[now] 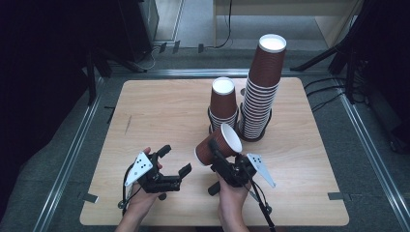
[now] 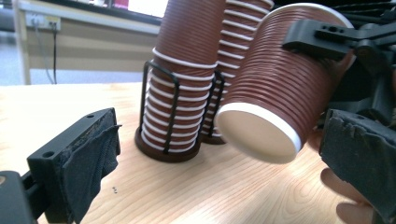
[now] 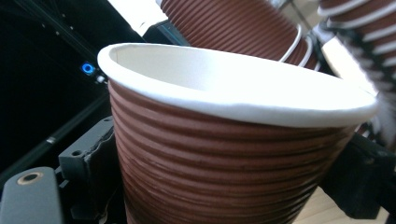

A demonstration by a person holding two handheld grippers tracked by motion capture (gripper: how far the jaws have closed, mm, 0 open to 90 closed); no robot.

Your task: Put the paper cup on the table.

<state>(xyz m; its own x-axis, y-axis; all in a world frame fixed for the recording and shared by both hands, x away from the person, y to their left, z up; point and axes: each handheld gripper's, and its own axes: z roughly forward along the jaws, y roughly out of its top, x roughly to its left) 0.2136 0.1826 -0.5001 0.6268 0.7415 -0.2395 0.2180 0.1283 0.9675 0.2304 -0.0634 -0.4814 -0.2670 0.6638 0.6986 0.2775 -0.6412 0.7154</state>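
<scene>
The right gripper (image 1: 216, 151) is clamped on a single brown ribbed paper cup (image 1: 218, 144), one jaw on each side of the wall as the right gripper view shows; the cup is held tilted above the wooden table (image 1: 145, 111), mouth up and away from the person, base toward the left gripper (image 1: 175, 160). The left gripper's jaws stand wide apart with nothing between them, and its hand rests low over the near table edge. The held cup sits just in front of the short stack of cups (image 1: 223, 104), apart from it. Risk assessment: the cup wall is thin and ribbed, so excess jaw pressure would probably crush or oval the rim, which would hinder nesting on a stack. A grip this close to one side of the cup may let it pivot or slip out if the hand turns quickly. Both stacks stand inverted in black wire holders (image 2: 159, 109); the tall stack of cups (image 1: 261, 87) leans slightly, and a sideways knock from the held cup or the gripper body would likely topple it. A tilted approach onto either stack could jam the cup askew. Count: two grippers, one loose cup in hand, two stacks, two wire holders, one table. The number of cups within each stack cannot be counted reliably.
</scene>
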